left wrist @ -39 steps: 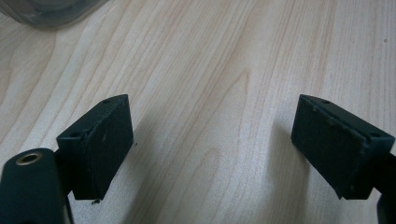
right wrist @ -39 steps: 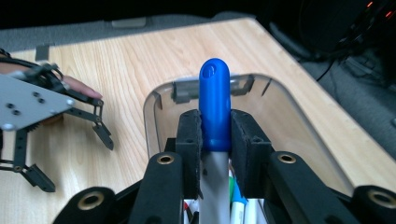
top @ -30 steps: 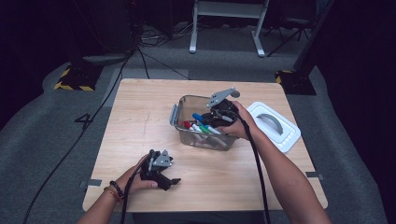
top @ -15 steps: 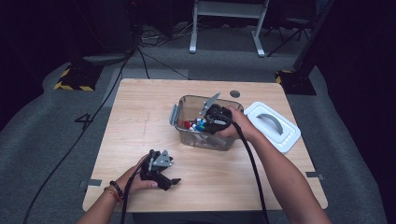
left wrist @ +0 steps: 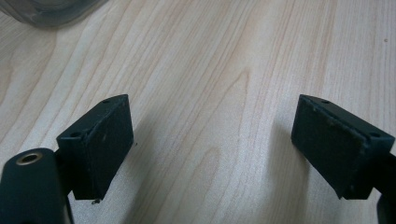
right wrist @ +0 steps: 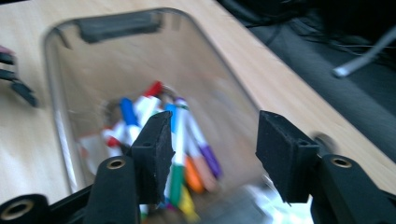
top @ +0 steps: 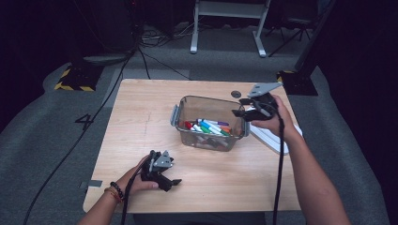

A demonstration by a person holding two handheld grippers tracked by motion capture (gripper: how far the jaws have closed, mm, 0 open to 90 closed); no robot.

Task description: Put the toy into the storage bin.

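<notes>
A clear plastic box stands mid-table with several coloured markers lying in it. My right gripper hovers at the box's right end, pointing left over its rim. In the right gripper view the right gripper looks down at the markers; its jaws have just been opening, and they are open with nothing between them. My left gripper rests on the table near the front edge, apart from the box. In its own view the left gripper stands open over bare wood.
The box's white lid lies on the table right of the box, under my right hand. A corner of the box sits ahead of the left gripper. A small dark disc lies behind the box. Cables trail off the front edge.
My right gripper has come up out of the box and moved right to its end, and its jaws have spread apart. The left gripper has kept still.
</notes>
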